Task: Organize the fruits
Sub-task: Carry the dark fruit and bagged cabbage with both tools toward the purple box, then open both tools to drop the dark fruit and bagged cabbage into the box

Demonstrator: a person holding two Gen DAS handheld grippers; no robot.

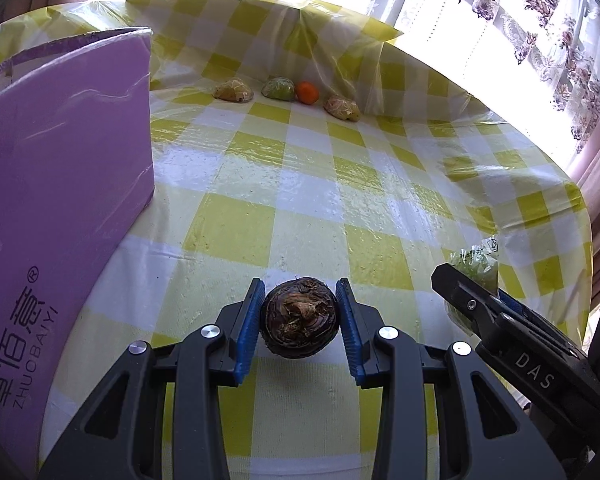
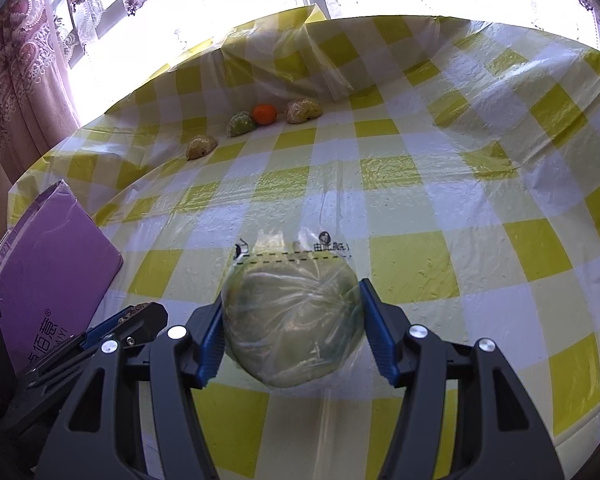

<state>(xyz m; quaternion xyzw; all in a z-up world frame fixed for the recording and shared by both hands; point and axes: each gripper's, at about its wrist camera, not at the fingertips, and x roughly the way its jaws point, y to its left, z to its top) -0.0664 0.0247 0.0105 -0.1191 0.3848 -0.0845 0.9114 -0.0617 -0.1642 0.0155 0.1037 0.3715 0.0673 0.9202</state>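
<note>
My left gripper (image 1: 300,320) is shut on a dark brown round fruit (image 1: 299,322), held just above the checked tablecloth. My right gripper (image 2: 292,320) is shut on a pale green round fruit wrapped in a clear plastic bag (image 2: 294,324); it also shows at the right edge of the left wrist view (image 1: 474,280). At the far side of the table lies a row of fruits: a wrapped yellowish one (image 1: 233,91), a wrapped green one (image 1: 278,89), an orange (image 1: 307,92) and another wrapped yellowish one (image 1: 342,108). The same row shows in the right wrist view, with the orange (image 2: 265,113) among them.
A tall purple box (image 1: 60,184) with printed lettering stands at the left, close to my left gripper; it also shows in the right wrist view (image 2: 56,272). The yellow and white checked tablecloth (image 1: 340,184) has a plastic cover with raised folds at the far edge. A bright curtained window lies beyond.
</note>
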